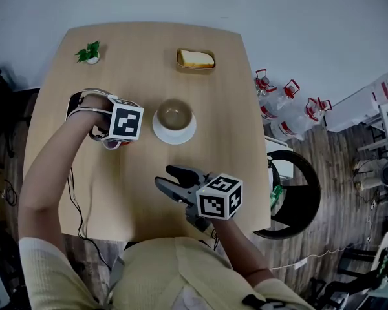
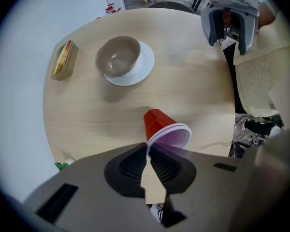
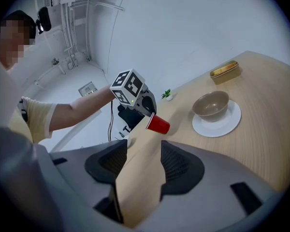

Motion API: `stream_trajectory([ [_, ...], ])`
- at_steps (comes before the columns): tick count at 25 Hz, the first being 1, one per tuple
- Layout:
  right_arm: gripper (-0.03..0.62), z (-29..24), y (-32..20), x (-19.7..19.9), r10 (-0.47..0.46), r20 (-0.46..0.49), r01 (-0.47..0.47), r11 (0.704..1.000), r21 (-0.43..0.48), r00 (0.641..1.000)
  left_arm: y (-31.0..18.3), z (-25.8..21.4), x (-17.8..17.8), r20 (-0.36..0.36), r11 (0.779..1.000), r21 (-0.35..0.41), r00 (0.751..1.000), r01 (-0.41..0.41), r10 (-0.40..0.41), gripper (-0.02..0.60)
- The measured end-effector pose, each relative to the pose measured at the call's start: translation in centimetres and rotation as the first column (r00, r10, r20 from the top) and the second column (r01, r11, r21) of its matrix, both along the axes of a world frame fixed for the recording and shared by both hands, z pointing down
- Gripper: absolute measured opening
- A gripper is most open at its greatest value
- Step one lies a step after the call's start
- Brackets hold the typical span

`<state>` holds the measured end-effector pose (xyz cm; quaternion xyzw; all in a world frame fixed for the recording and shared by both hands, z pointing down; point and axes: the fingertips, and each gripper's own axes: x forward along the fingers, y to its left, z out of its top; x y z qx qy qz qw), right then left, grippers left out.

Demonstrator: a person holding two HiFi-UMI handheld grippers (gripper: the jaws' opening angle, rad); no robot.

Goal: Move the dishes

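Pinching the rim of the red cup, the left gripper points steeply down over the table's left side, with the cup tipped on its side, just left of the bowl sitting on its white saucer. Nearer us, the right gripper hovers with its jaws apart and nothing between them. A bread tray sits at the far edge.

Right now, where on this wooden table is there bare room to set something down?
Bare: the far strip between the green potted plant and the yellow tray, and the right side beside the white saucer holding the beige bowl. Crowded: left of the saucer, where the left gripper pinches the red cup.
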<state>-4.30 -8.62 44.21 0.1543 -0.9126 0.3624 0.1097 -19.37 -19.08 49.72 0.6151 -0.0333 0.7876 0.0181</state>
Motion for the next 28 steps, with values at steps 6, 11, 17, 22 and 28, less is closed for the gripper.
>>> stream_trajectory([
  [6,0.227,0.7,0.5,-0.3,-0.015,-0.008,0.015,1.0,-0.017,1.0,0.5,0.5,-0.6,0.105,0.996,-0.082,0.994,0.043,-0.034,0.034],
  [11,0.221,1.0,1.0,-0.2,-0.026,-0.012,0.025,0.999,-0.023,1.0,0.5,1.5,-0.6,0.168,0.992,-0.119,0.985,0.043,-0.022,0.034],
  [17,0.216,1.2,1.2,-0.4,-0.025,-0.009,0.025,0.999,-0.028,1.0,0.5,2.2,-0.5,0.204,0.988,-0.148,0.979,0.037,-0.006,0.034],
  [22,0.215,0.8,1.6,-0.5,-0.027,-0.003,0.027,0.999,-0.029,1.0,0.6,2.7,-0.2,0.216,0.982,-0.183,0.976,0.042,-0.001,0.035],
  [28,0.212,1.4,1.8,0.5,-0.007,-0.009,0.006,0.999,-0.049,1.0,0.7,2.6,1.3,0.147,0.975,-0.192,0.985,0.116,-0.088,0.037],
])
